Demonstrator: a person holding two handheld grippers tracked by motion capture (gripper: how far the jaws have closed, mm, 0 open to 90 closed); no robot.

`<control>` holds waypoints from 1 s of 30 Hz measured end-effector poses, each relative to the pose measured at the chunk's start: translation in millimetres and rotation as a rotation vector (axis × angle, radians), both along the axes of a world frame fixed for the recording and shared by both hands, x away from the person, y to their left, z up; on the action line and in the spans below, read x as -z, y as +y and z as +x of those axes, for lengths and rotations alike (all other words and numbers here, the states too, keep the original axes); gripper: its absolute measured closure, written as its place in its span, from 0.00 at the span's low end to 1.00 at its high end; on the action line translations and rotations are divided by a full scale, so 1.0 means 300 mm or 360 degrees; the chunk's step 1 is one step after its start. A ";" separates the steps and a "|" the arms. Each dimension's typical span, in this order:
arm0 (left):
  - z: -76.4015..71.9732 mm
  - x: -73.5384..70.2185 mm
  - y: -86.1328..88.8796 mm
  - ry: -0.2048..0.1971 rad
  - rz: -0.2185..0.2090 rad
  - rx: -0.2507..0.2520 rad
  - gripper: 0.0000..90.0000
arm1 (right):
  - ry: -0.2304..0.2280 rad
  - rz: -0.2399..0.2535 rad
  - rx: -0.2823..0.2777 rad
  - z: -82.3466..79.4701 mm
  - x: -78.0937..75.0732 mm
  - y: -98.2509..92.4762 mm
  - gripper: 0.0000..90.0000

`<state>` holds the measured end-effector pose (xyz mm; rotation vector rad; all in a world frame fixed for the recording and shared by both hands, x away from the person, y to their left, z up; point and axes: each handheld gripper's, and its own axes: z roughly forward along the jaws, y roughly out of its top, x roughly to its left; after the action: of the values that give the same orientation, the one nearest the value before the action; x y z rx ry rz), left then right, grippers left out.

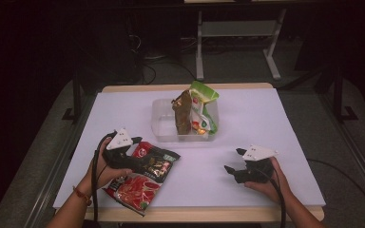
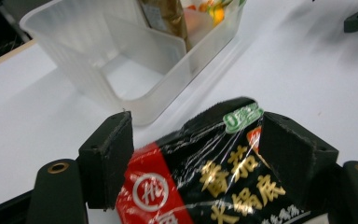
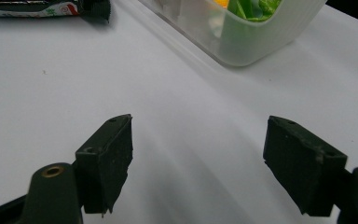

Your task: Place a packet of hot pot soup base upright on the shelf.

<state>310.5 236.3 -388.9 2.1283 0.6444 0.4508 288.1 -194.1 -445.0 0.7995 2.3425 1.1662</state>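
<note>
The red-and-black glossy plastic food pouch (image 2: 205, 182) lies flat on the white surface (image 1: 247, 123), just short of the clear plastic tub (image 2: 98, 56), its top end between the spread jaws of the left tongs (image 2: 196, 140), which are not pinching it. To grasp well, I would settle both pads squarely over the crimped edge before squeezing, since the film looks slippery. The right tongs (image 3: 198, 154) rest released, holding nothing.

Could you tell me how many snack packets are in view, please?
3: a brown packet and a green packet upright in the clear bin; a red-black packet flat near the left gripper.
</note>
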 end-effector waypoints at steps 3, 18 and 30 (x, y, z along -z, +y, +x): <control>-0.006 0.014 0.023 0.0019 0.0007 0.0004 0.29 | 0.0006 0.0008 -0.0002 0.002 0.000 0.004 0.26; -0.043 0.129 0.196 0.0272 0.0095 -0.0060 0.20 | 0.0084 0.0015 -0.0126 0.017 0.005 0.106 0.28; -0.071 0.180 0.263 0.0610 -0.0131 -0.0002 0.24 | 0.0132 -0.0003 -0.0210 0.018 0.020 0.172 0.30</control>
<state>289.2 315.2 -442.8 2.1518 0.8620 0.0116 293.5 -142.3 -450.9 0.7145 2.4968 1.2055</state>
